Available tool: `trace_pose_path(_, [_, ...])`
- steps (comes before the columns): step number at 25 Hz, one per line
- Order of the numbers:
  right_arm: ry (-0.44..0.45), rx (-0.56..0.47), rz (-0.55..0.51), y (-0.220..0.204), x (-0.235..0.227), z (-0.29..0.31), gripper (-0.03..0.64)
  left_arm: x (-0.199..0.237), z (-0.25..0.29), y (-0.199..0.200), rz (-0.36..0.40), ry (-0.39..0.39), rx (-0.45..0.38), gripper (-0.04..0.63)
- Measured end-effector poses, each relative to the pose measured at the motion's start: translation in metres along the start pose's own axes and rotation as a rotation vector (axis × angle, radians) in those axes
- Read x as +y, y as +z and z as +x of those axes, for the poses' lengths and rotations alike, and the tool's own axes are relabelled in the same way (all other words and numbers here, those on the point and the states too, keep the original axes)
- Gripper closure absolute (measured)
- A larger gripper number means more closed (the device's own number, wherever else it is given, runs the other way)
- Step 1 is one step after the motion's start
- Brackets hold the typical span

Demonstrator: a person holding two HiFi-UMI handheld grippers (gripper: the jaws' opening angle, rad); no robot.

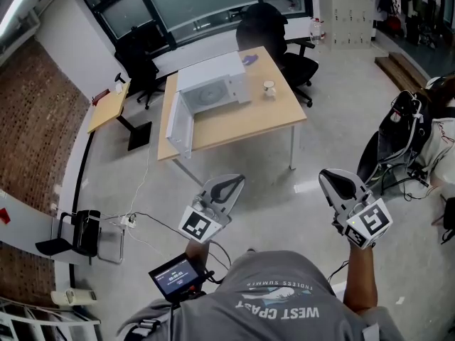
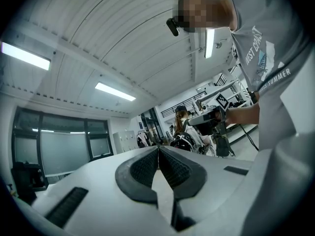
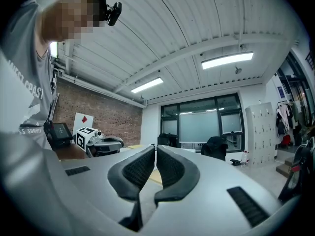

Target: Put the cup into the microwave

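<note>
A small pale cup [image 1: 269, 88] stands on the wooden table [image 1: 270, 123], just right of the white microwave [image 1: 213, 85], whose door [image 1: 180, 123] hangs open to the left. Both grippers are held well short of the table, over the floor. My left gripper [image 1: 237, 180] is shut with nothing between its pads [image 2: 145, 167]. My right gripper [image 1: 325, 175] is also shut and empty, its pads [image 3: 169, 167] meeting at the tips. From the right gripper view the left gripper [image 3: 96, 144] shows beside it, and the right gripper [image 2: 212, 117] shows in the left gripper view.
Black office chairs [image 1: 274, 27] stand behind the table, and a small side table [image 1: 109, 106] is to its left. A purple thing [image 1: 249, 60] lies on the table's far edge. A backpack [image 1: 395, 135] sits at the right, and cables [image 1: 146, 222] and a chair [image 1: 78, 234] at the lower left.
</note>
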State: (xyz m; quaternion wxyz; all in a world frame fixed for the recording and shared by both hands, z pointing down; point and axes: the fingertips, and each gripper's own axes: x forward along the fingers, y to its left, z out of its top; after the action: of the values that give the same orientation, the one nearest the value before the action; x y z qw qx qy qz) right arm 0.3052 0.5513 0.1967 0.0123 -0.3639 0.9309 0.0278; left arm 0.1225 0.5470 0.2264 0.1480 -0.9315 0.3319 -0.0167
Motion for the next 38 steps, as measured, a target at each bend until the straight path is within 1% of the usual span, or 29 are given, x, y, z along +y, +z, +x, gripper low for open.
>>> trace_pose_path(4, [0.01,0.012,0.005,-0.004,-0.026,0.029,0.595,0.026,0.022,-0.011,-0.012,0.002,0.01,0.572])
trace_pose_path(9, [0.022,0.033,0.014,-0.016,-0.031,0.044,0.595,0.033,0.03,-0.026,-0.026,-0.004,0.029,0.572])
trace_pose_path(14, [0.021,0.052,0.02,-0.032,-0.057,0.088,0.595,0.07,0.054,-0.052,-0.045,-0.02,0.033,0.572])
trace_pose_path(21, [-0.01,0.068,0.019,-0.064,-0.098,0.159,0.597,0.136,0.091,-0.098,-0.048,-0.057,0.019,0.572])
trace_pose_path(24, [-0.026,0.079,0.029,-0.069,-0.107,0.191,0.595,0.166,0.101,-0.112,-0.055,-0.076,0.007,0.572])
trace_pose_path(29, [-0.053,0.102,0.035,-0.072,-0.139,0.258,0.595,0.232,0.128,-0.131,-0.052,-0.111,0.003,0.572])
trace_pose_path(33, [-0.073,0.122,0.033,-0.082,-0.147,0.306,0.595,0.279,0.132,-0.151,-0.07,-0.129,-0.005,0.573])
trace_pose_path(38, [-0.086,0.135,0.032,-0.086,-0.155,0.353,0.597,0.325,0.14,-0.168,-0.079,-0.14,-0.024,0.572])
